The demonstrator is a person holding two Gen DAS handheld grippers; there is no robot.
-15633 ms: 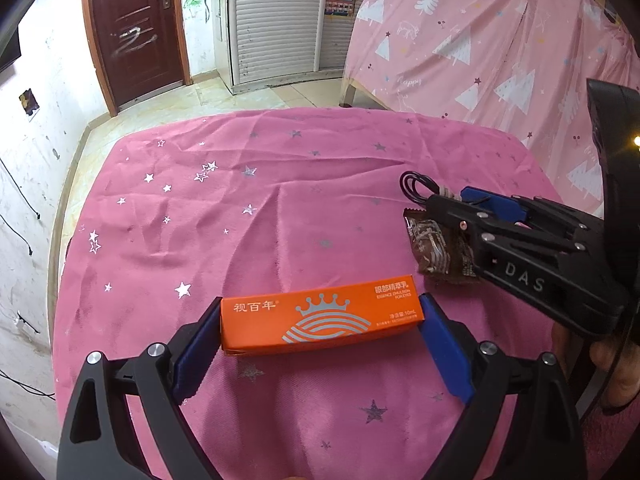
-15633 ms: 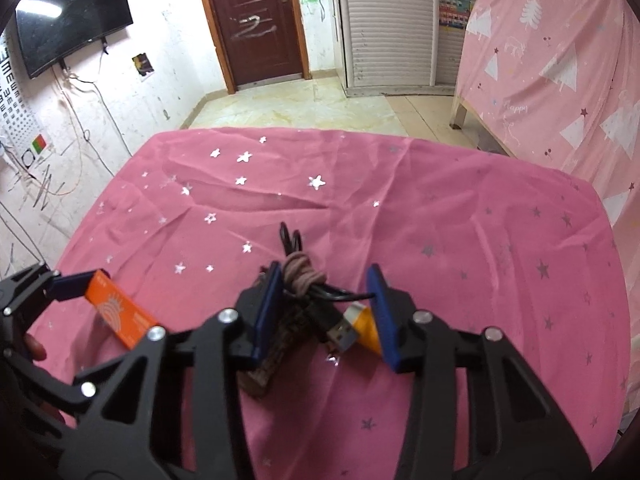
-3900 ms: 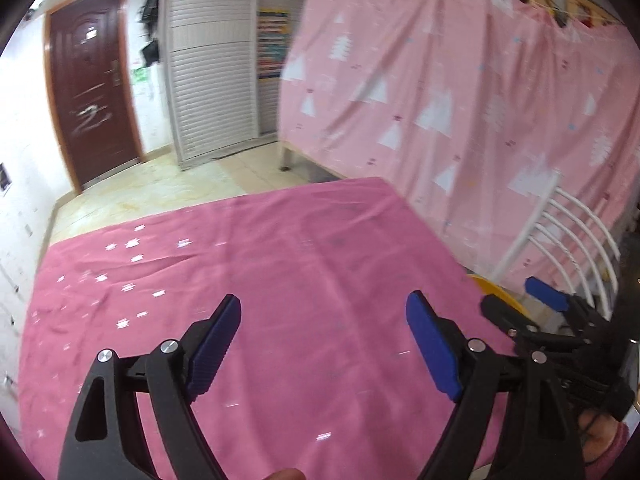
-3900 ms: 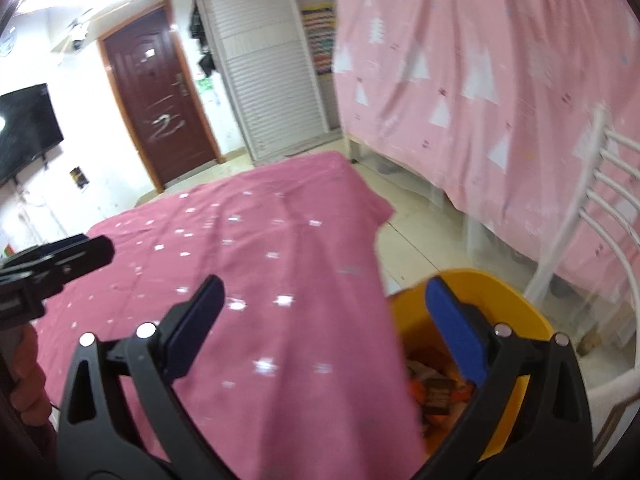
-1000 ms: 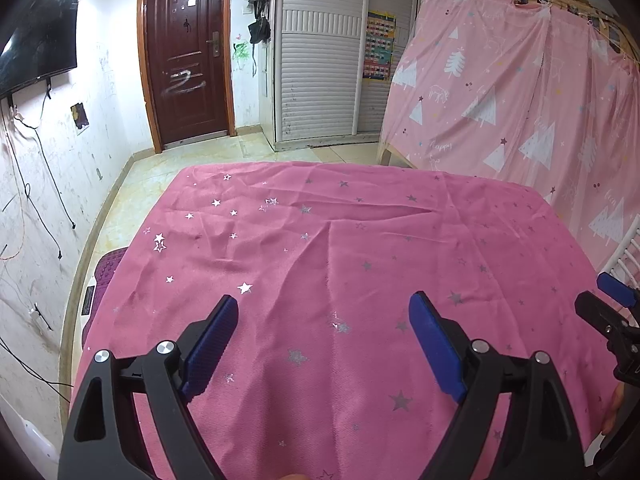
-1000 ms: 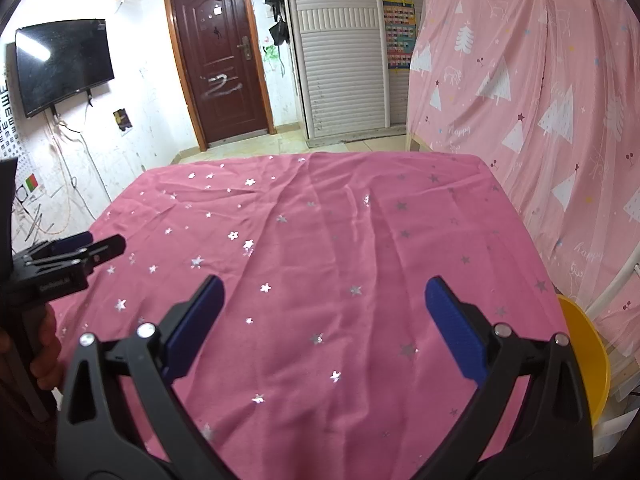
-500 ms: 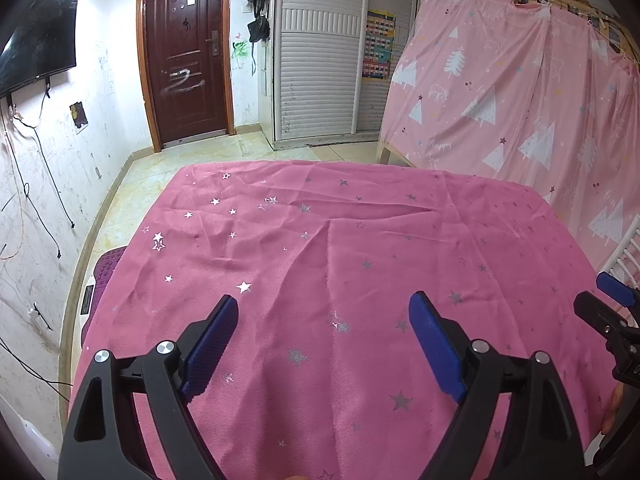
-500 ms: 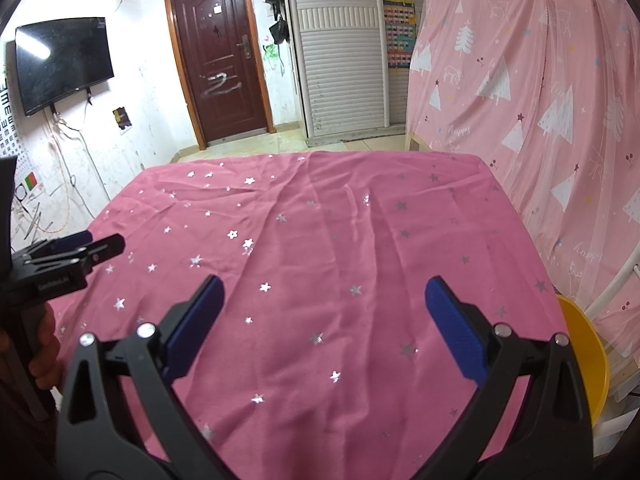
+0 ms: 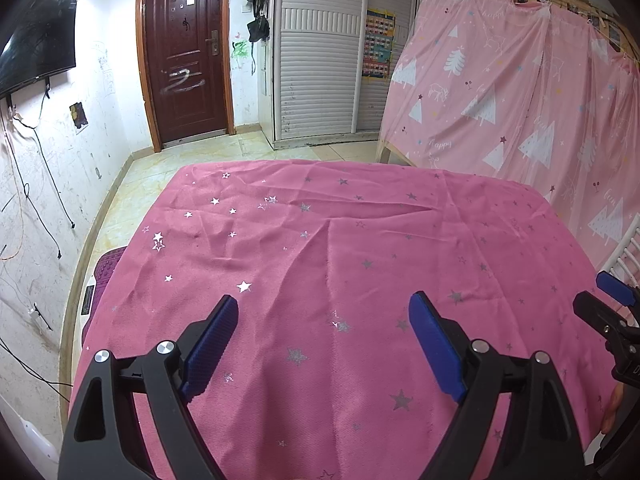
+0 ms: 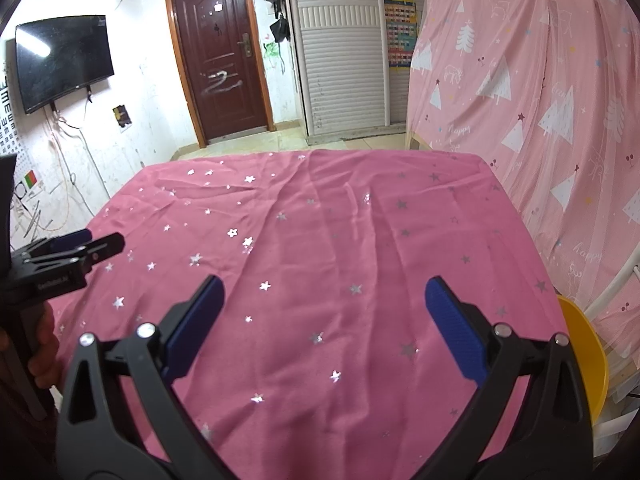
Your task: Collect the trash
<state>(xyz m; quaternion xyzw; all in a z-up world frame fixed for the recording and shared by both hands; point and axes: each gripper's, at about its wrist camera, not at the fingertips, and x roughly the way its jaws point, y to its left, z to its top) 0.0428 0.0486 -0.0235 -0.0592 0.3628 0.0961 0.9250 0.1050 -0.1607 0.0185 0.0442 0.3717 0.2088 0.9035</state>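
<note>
My left gripper (image 9: 322, 340) hangs over the near part of a table covered in pink star-print cloth (image 9: 340, 248), jaws wide open with nothing between the blue pads. My right gripper (image 10: 324, 324) is also open and empty above the same cloth (image 10: 320, 240). Each gripper shows in the other's view: the right one (image 9: 612, 312) at the far right edge, the left one (image 10: 76, 248) at the left, held by a hand. The rim of a yellow bin (image 10: 588, 356) sits beside the table's right edge. No trash shows on the cloth.
A pink tree-print curtain (image 10: 540, 100) hangs along the right side. White chair bars (image 10: 616, 280) stand next to the bin. A dark door (image 9: 184, 52), a white slatted wardrobe (image 9: 320, 60) and tiled floor lie beyond the table. A TV (image 10: 60, 60) is on the left wall.
</note>
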